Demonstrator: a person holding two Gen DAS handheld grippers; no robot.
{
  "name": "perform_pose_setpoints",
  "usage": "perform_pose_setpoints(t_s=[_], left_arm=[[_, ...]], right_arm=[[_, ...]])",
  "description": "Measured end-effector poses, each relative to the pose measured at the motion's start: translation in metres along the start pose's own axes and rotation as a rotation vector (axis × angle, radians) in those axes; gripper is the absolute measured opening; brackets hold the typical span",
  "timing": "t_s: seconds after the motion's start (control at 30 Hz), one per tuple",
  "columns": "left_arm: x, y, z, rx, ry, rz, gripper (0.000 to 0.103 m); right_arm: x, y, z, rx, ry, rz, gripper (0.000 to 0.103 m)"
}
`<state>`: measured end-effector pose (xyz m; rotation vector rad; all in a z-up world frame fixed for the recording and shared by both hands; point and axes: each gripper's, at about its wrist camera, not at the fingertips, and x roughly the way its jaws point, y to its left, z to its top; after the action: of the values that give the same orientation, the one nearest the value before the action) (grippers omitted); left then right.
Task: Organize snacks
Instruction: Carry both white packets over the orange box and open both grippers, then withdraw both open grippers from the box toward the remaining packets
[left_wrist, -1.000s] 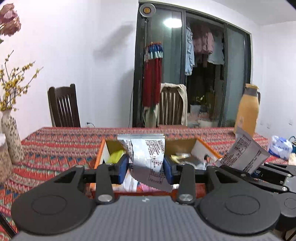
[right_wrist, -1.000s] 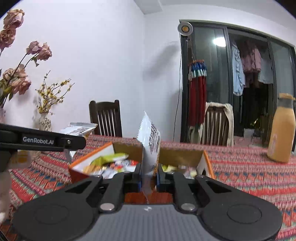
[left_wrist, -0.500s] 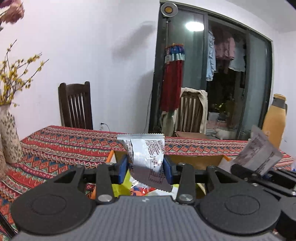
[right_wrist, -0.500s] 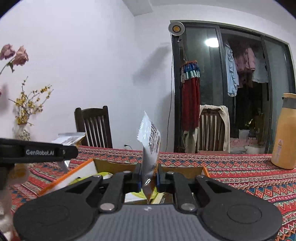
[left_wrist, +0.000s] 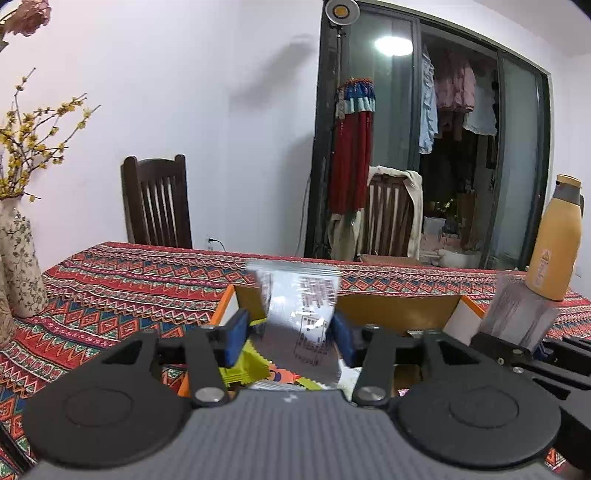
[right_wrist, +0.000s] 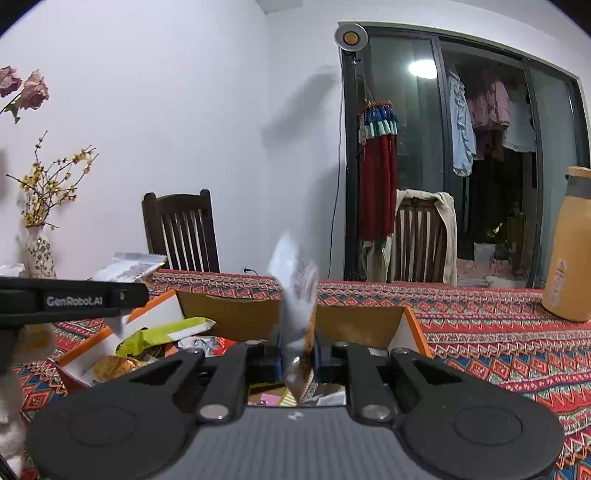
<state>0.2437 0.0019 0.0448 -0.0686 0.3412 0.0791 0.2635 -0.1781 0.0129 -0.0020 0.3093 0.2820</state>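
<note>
Silver packet is pinched by left gripper above the snack box; white packet is clamped edge-on by right gripper, box at 12 o'clock. Both judged light, crinkly, slippery; best gripped at sealed edges.

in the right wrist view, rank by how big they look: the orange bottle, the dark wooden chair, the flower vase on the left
1. dark wooden chair
2. orange bottle, cut off by the frame edge and nearer, so unsure against the chair
3. flower vase, clearly smallest

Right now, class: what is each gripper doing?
Left gripper: shut on a silver snack packet.
Right gripper: shut on a white snack packet.
</note>
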Motion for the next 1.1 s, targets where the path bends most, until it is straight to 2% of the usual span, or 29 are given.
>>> perform_pose_setpoints(t_s=[0.03, 0.07, 0.1, 0.13, 0.17, 0.7, 0.93, 1.1], left_arm=[[-0.001, 0.001, 0.000, -0.007, -0.003, 0.001, 0.069], [-0.002, 0.002, 0.000, -0.013, -0.010, 0.011, 0.083], [-0.003, 0.003, 0.000, -0.019, -0.020, 0.023, 0.090], [-0.005, 0.004, 0.000, -0.028, -0.031, 0.036, 0.103], [-0.007, 0.005, 0.000, -0.039, -0.044, 0.046, 0.103], [-0.004, 0.008, -0.004, -0.054, -0.015, 0.045, 0.103], [-0.011, 0.008, -0.001, -0.061, -0.034, 0.055, 0.103], [-0.031, 0.002, 0.008, -0.052, -0.058, 0.045, 0.103]], right_arm=[[0.000, -0.001, 0.000, 0.007, 0.004, -0.008, 0.021], [0.001, -0.003, -0.001, 0.017, 0.009, -0.014, 0.036], [0.001, -0.005, -0.001, 0.032, 0.009, -0.025, 0.065], [0.000, -0.007, -0.002, 0.042, 0.007, -0.038, 0.080], [0.000, -0.009, -0.003, 0.053, 0.003, -0.055, 0.103], [-0.002, -0.016, -0.008, 0.093, -0.001, -0.091, 0.103], [-0.007, -0.017, -0.006, 0.089, -0.018, -0.097, 0.103], [-0.026, -0.020, 0.006, 0.108, -0.055, -0.104, 0.103]])
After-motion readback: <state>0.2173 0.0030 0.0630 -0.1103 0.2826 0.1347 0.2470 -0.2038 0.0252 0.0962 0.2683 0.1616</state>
